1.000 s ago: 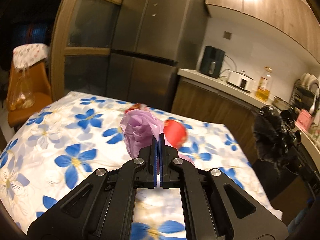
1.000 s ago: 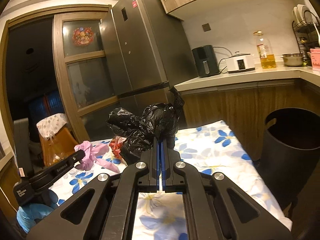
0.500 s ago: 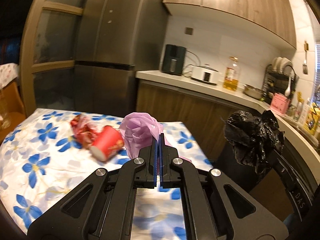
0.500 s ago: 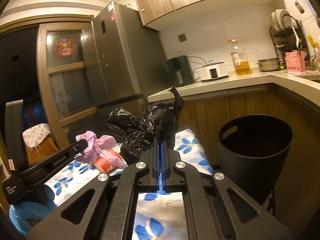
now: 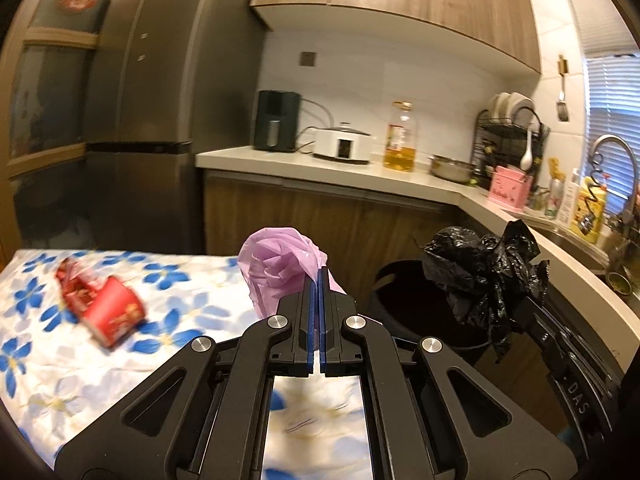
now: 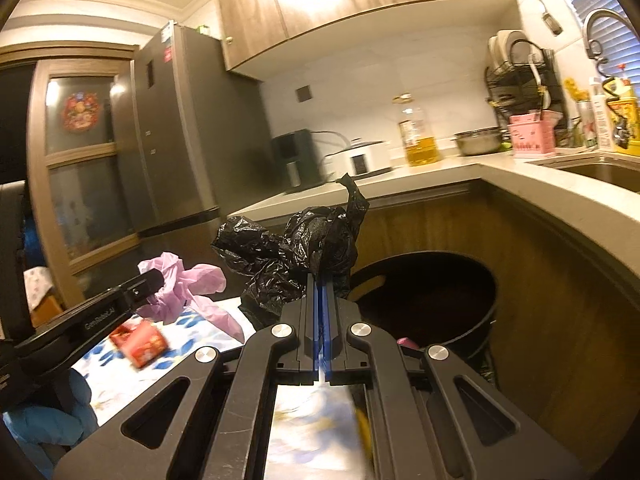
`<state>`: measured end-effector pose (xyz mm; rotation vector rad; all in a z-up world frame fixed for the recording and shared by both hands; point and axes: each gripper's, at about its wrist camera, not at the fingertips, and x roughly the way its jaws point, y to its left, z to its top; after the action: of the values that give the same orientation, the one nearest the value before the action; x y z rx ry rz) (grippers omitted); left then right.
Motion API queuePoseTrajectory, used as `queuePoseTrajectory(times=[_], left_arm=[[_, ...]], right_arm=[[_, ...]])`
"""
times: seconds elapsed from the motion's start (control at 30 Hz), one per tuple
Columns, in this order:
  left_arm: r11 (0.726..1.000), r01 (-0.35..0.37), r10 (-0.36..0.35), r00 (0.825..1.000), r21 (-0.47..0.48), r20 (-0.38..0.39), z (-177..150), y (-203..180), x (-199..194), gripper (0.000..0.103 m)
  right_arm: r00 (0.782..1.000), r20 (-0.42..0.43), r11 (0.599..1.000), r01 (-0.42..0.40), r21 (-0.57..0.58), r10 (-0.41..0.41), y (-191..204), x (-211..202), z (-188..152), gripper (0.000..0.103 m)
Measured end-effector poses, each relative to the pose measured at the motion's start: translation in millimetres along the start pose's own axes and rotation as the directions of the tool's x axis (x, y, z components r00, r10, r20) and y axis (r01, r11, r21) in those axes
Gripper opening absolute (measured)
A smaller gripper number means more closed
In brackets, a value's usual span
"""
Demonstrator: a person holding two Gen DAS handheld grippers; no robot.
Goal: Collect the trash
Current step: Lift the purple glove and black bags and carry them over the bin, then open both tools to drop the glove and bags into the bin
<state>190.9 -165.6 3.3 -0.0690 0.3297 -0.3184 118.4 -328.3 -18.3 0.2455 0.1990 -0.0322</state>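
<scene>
L gripper (image 5: 319,276) clamped on crumpled pink plastic bag (image 5: 280,268), bag bunched at tips. R gripper (image 6: 321,282) clamped on black trash bag (image 6: 296,252), black bin (image 6: 432,296) just ahead-right. Red paper cup (image 5: 112,312) on floral tablecloth (image 5: 44,372), left of L gripper.

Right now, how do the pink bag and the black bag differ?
The pink bag is pale, smooth plastic pinched by the left gripper; the black bag is dark, crinkly and bulkier, pinched by the right gripper. The black bag hangs nearer the black bin, while the pink bag sits over the table's edge. Both are crumpled and held off the table.
</scene>
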Motion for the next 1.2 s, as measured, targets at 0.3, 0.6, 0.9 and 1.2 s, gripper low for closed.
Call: queuePoseTrajectory(times=[0.3, 0.6, 0.9, 1.2], left_arm=[[0.993, 0.11, -0.11, 0.994, 0.034, 0.015, 10.1, -53.9, 43.7, 0.0], [0.982, 0.178, -0.179, 0.984, 0.069, 0.019, 9.4, -91.1, 77.8, 0.0], [0.978, 0.195, -0.195, 0.981, 0.073, -0.006, 5.2, -101.2, 102.0, 0.0], [0.973, 0.22, -0.218, 0.975, 0.074, -0.036, -2.4, -99.9, 118.5, 0.001]], right_arm=[[0.993, 0.044, 0.994, 0.105, 0.013, -0.106, -41.5, 8.7, 17.5, 0.002], [0.988, 0.061, 0.99, 0.141, 0.019, -0.141, -59.8, 22.9, 24.7, 0.002], [0.987, 0.058, 0.989, 0.147, 0.027, -0.148, -67.6, 36.7, 28.4, 0.002], [0.99, 0.041, 0.99, 0.132, 0.04, -0.134, -73.5, 50.3, 28.7, 0.004]])
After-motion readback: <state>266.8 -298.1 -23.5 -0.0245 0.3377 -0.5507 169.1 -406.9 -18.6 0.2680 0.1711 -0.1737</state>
